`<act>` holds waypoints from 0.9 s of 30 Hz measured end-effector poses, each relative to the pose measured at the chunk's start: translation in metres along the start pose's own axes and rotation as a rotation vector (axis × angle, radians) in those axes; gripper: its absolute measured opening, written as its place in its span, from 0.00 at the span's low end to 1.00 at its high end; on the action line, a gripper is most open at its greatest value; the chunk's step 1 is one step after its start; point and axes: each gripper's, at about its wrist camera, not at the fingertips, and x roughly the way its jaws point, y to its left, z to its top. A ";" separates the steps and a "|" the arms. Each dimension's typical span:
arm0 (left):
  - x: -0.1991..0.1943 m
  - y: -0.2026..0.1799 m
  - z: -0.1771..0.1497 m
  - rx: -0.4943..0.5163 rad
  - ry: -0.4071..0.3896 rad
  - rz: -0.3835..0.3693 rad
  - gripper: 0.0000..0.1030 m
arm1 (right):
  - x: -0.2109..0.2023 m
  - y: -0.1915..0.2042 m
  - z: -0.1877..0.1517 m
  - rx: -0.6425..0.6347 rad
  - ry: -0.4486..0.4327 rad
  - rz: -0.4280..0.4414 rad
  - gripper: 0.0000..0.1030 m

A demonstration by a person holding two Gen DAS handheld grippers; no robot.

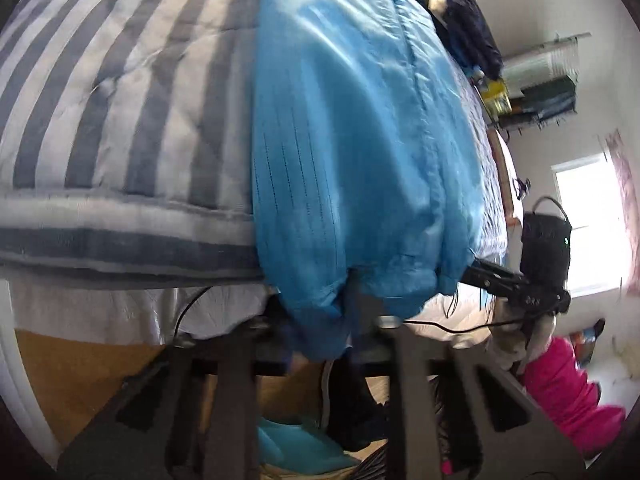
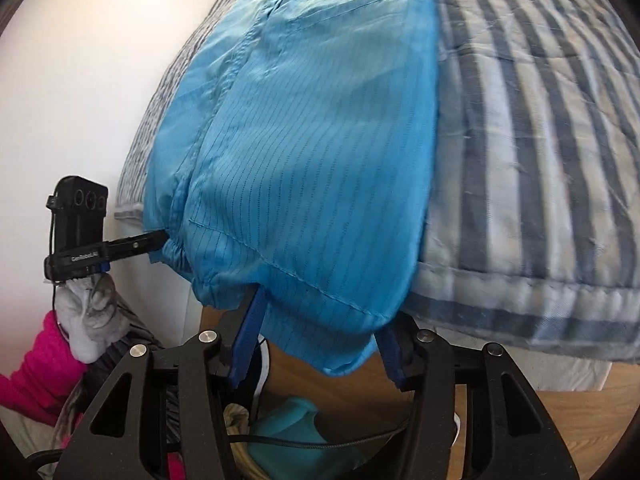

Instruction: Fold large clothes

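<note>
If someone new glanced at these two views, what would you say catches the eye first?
First the bright blue garment, spread along the bed with its hem hanging over the near edge. Beneath it, the blue-and-white striped quilt fills the rest of the bed. Then the claws: the left claw is pinched shut on the hem's corner, while the right claw stands open around the hanging edge.
</note>
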 end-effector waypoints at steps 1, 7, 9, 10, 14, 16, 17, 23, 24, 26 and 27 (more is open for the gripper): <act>-0.003 -0.003 -0.001 0.010 -0.001 0.005 0.07 | 0.000 0.001 0.001 -0.002 0.000 0.012 0.36; -0.025 -0.012 -0.006 0.065 -0.005 0.033 0.06 | -0.025 0.012 0.001 -0.026 -0.030 0.094 0.11; -0.022 -0.011 -0.001 0.043 -0.008 0.048 0.21 | -0.026 0.016 0.000 -0.043 -0.022 0.097 0.11; -0.019 -0.009 0.001 0.032 -0.004 0.042 0.29 | -0.025 0.017 -0.001 -0.054 -0.017 0.094 0.15; -0.004 -0.007 0.008 0.019 -0.001 0.045 0.52 | -0.018 0.020 0.001 -0.044 -0.001 0.081 0.15; 0.003 -0.005 0.005 0.021 0.025 0.027 0.52 | -0.014 0.019 0.002 -0.037 0.011 0.071 0.15; 0.006 -0.007 0.004 0.032 0.038 0.024 0.43 | -0.016 0.014 0.002 -0.035 0.015 0.072 0.15; -0.007 -0.027 0.002 0.105 0.034 0.027 0.07 | -0.020 0.028 0.009 -0.062 0.023 0.067 0.07; -0.009 -0.031 0.002 0.104 0.031 0.019 0.06 | -0.024 0.032 0.009 -0.069 0.019 0.062 0.07; -0.015 -0.037 0.003 0.108 0.022 0.011 0.06 | -0.029 0.039 0.011 -0.081 0.008 0.045 0.06; -0.017 -0.039 0.004 0.110 0.020 0.009 0.06 | -0.032 0.043 0.013 -0.090 0.003 0.022 0.06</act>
